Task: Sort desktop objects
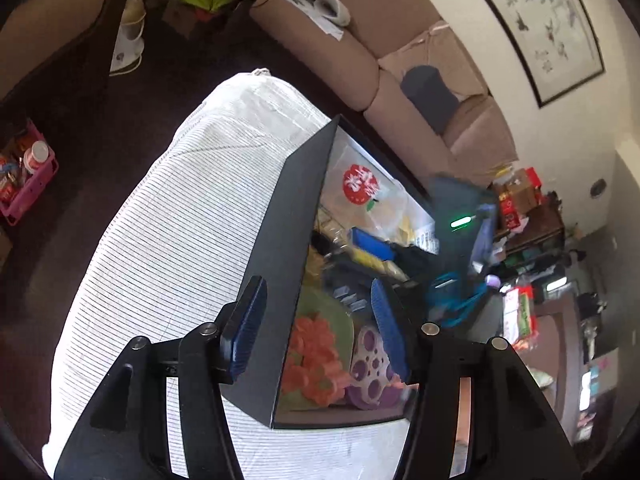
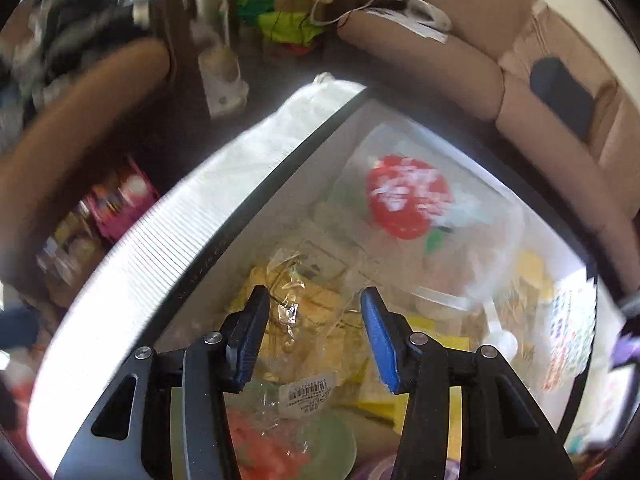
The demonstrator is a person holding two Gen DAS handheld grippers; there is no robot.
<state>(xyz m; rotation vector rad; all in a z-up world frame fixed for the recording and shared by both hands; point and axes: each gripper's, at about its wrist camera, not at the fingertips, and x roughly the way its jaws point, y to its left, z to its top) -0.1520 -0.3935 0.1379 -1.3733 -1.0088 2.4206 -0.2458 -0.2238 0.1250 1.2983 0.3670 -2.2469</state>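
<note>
Nearest my left gripper [image 1: 318, 330]: jaws parted, straddling the near wall of the black open-topped storage box [image 1: 294, 240], pads not pressing it. I see the box on a white striped cloth [image 1: 172, 240], holding an orange flower-shaped piece [image 1: 316, 360], a purple holed disc [image 1: 370, 368] and a clear bag with a red flower print [image 1: 362, 184]. My right gripper [image 2: 310, 334] hangs inside the box, jaws apart, over a crinkled clear packet of yellow contents [image 2: 312, 316]; nothing gripped. Beyond: a tan sofa [image 1: 332, 52].
</note>
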